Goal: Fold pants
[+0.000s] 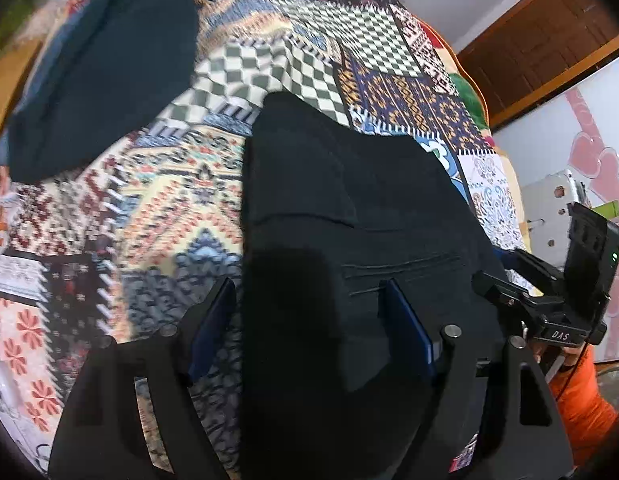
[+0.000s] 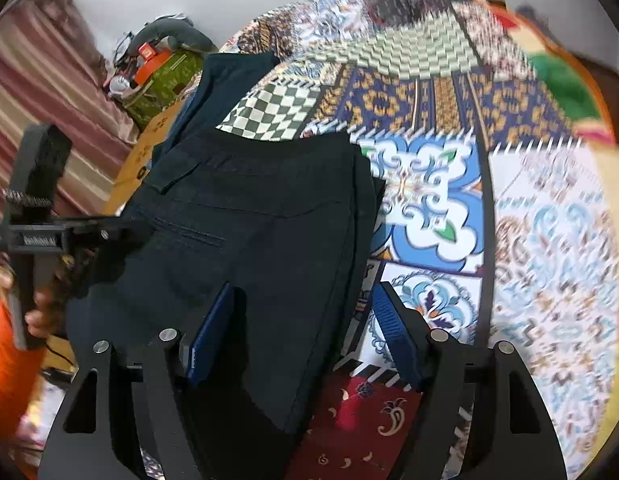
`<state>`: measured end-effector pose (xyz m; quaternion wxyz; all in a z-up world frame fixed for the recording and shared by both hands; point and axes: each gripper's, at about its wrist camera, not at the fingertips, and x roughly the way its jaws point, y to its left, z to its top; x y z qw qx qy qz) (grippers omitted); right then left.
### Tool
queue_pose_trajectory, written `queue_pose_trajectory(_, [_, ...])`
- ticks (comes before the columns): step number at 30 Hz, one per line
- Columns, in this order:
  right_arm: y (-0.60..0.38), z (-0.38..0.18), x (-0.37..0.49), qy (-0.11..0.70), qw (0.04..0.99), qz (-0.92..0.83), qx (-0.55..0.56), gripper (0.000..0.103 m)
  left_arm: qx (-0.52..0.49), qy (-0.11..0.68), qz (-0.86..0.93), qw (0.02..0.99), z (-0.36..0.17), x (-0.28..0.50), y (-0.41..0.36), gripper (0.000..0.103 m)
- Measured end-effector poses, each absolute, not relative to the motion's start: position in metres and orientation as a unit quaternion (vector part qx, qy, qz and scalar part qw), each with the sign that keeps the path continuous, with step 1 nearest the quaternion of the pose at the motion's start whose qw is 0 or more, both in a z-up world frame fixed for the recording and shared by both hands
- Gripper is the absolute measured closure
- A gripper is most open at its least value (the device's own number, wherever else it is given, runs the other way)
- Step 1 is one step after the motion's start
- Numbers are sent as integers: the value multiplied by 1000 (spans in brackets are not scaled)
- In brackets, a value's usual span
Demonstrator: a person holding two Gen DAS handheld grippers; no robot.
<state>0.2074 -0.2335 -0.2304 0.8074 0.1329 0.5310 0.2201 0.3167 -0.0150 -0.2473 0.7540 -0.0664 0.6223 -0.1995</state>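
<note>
You have a patchwork-print bedspread (image 1: 149,200) covering the whole surface. At the far left lies a second dark folded garment (image 1: 109,72). Beyond the left edge sit a green carton (image 2: 165,80) and striped curtain (image 2: 41,92).

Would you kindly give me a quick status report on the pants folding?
Left gripper and right gripper open, holding nothing. Dark navy pants flat on patchwork bedspread. Second dark folded garment lies apart.

Black left gripper (image 1: 309,312), blue ribbed pads (image 2: 393,332) (silver screws), orange sleeve (image 1: 581,400)
</note>
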Motion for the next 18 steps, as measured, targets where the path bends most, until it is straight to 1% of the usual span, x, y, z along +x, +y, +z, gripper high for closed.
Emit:
queue_pose_trajectory(6, [-232, -246, 218, 547, 779, 247, 182, 33, -56, 631, -205, 746, -253, 325, -33, 21])
queue_pose_trajectory(8, [-230, -248, 222, 549, 775, 255, 183, 34, -54, 632, -208, 745, -253, 327, -36, 21])
queue_pose_trajectory(9, [-230, -248, 223, 550, 773, 259, 181, 37, -53, 632, -208, 745, -254, 328, -37, 22])
queue_pose_trajectory(10, [-229, -248, 224, 551, 772, 262, 181, 42, -52, 630, -207, 747, -254, 329, -39, 24])
queue_pose_trajectory(11, [-230, -248, 225, 552, 769, 265, 183, 44, -54, 628, -207, 749, -253, 329, -39, 27])
queue_pose_trajectory(13, [-229, -247, 227, 554, 767, 267, 182, 54, -57, 622, -206, 753, -251, 327, -38, 34])
queue_pose_trajectory(14, [-228, -245, 226, 554, 768, 268, 178, 56, -59, 620, -207, 755, -250, 326, -36, 39])
queue_pose_trajectory(15, [-226, -243, 225, 552, 771, 267, 172, 63, -60, 617, -206, 757, -249, 325, -35, 43])
queue_pose_trajectory(16, [-225, -241, 225, 550, 774, 265, 165, 69, -61, 615, -207, 759, -247, 324, -33, 45])
queue_pose_trajectory(18, [-223, -236, 225, 547, 782, 258, 152, 75, -65, 613, -207, 760, -245, 322, -29, 52])
